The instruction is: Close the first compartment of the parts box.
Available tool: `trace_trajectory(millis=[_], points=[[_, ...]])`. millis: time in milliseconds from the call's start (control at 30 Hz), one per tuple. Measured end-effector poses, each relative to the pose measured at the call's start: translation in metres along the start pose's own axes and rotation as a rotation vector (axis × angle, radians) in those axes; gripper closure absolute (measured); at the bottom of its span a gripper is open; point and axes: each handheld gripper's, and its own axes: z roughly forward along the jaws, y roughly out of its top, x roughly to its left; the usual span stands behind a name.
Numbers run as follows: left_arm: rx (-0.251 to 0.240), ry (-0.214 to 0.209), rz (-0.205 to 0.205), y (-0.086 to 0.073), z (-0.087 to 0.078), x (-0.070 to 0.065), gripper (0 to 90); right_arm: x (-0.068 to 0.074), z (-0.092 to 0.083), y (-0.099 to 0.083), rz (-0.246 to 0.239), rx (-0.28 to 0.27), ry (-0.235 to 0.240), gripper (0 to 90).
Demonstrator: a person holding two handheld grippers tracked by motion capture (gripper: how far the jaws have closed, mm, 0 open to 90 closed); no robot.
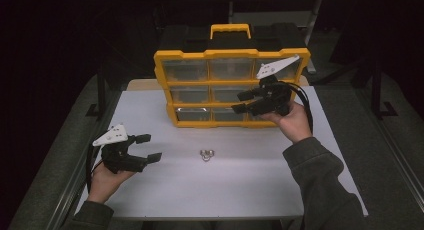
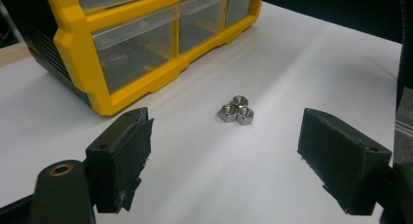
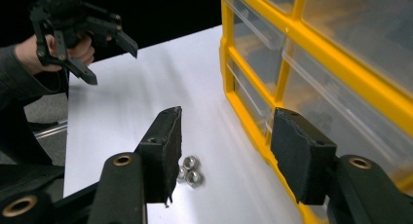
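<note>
Right gripper (image 1: 239, 102) hangs half open and empty before the yellow drawer organizer (image 1: 165, 75), while the left gripper (image 1: 148, 147) rests wide open, empty. Between them, three hex nuts (image 1: 206, 154) sit touching on the white table (image 1: 240, 185). Pinching the cluster carelessly could scatter them; swinging near the drawers risks a knock.

Your right tool (image 1: 242, 102) and hand cover the right-hand drawers of the yellow organizer (image 1: 190, 55) in the high view. What the clear drawers hold is too dim to tell. In the right gripper view, one pad hides part of the nuts (image 3: 191, 170). The tabletop (image 1: 225, 185) is cut off at the bottom edge.
</note>
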Motion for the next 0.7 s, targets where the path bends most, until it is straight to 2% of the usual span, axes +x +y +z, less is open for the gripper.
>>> trace_trajectory(millis=[33, 200, 300, 400, 467, 500, 700], points=[[-0.004, -0.003, -0.010, 0.001, 0.000, -0.001, 19.5, 0.000, -0.001, -0.003, 0.004, 0.003, -0.004, 42.0], [0.005, -0.017, -0.003, 0.006, 0.000, -0.001, 21.4, 0.001, -0.008, -0.019, 0.026, 0.005, -0.022, 39.1], [-0.006, -0.018, -0.008, 0.010, 0.000, -0.001, 22.2, 0.001, -0.013, -0.029, 0.050, -0.002, -0.025, 38.7], [0.011, -0.025, 0.010, 0.014, 0.000, -0.001, 22.3, 0.003, -0.017, -0.037, 0.055, -0.006, -0.030, 38.4], [0.015, -0.026, 0.008, 0.016, 0.001, -0.002, 22.2, 0.004, -0.018, -0.040, 0.056, -0.006, -0.033, 38.2], [0.018, -0.043, 0.006, 0.019, 0.001, -0.003, 22.2, 0.005, -0.019, -0.042, 0.060, -0.004, -0.034, 37.2], [0.029, -0.060, 0.008, 0.027, 0.002, -0.002, 22.3, 0.000, -0.023, -0.066, 0.092, -0.001, -0.056, 35.2]])
